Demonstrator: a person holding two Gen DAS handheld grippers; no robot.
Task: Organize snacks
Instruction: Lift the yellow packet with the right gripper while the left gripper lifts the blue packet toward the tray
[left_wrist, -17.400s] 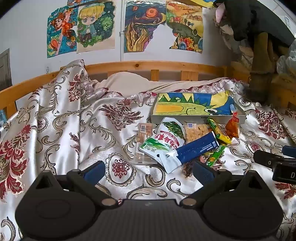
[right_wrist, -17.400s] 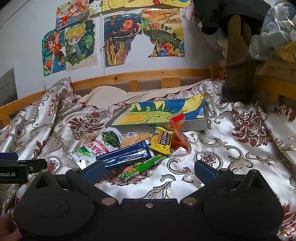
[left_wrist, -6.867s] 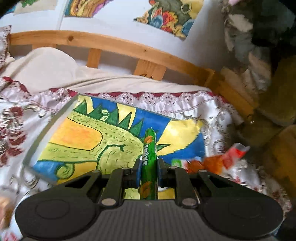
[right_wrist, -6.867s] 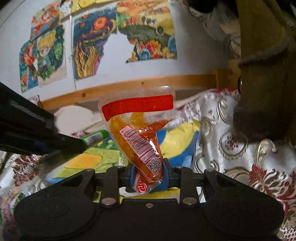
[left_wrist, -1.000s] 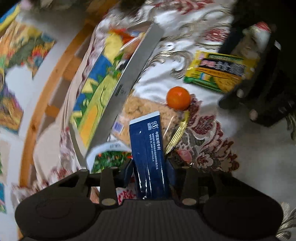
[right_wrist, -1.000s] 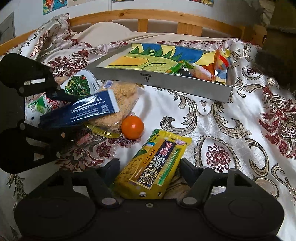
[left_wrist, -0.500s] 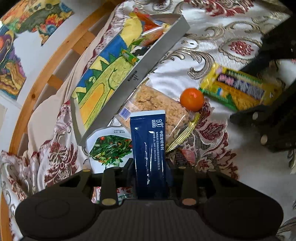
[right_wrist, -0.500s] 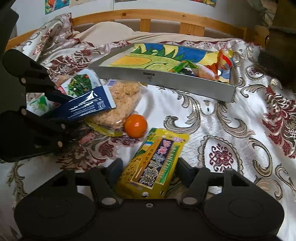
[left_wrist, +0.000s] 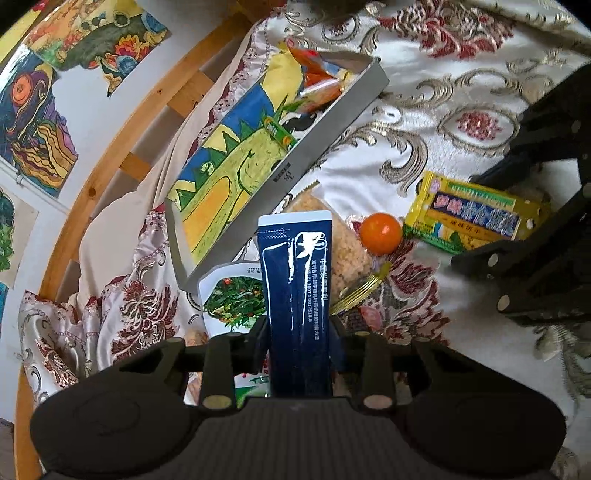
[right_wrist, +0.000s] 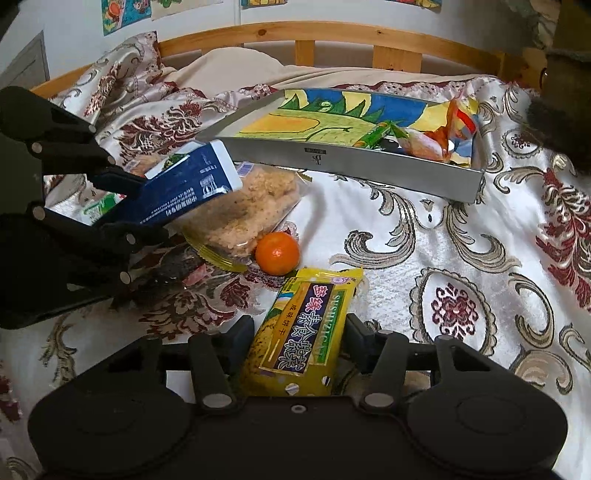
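Observation:
My left gripper (left_wrist: 298, 332) is shut on a dark blue packet (left_wrist: 297, 291) and holds it above the bed; the packet also shows in the right wrist view (right_wrist: 184, 188). My right gripper (right_wrist: 299, 341) is shut on a yellow snack pack (right_wrist: 306, 328), which also shows in the left wrist view (left_wrist: 476, 218). The grey tray (right_wrist: 369, 162) with a dinosaur drawing holds a green stick snack (right_wrist: 373, 138) and an orange-red pouch (right_wrist: 443, 138). On the bedspread lie an orange (right_wrist: 277, 253), a clear bag of crumbly snack (right_wrist: 243, 210) and a white pack with green vegetables (left_wrist: 231, 295).
The flowered satin bedspread (right_wrist: 461, 258) spreads to the right of the snacks. A wooden bed rail (right_wrist: 332, 37) runs behind the tray, with drawings on the wall above. A dark bulky object (right_wrist: 565, 92) stands at the far right.
My left gripper has lifted the blue packet higher and turned toward the tray. My right gripper has closed on the yellow pack and raised it slightly.

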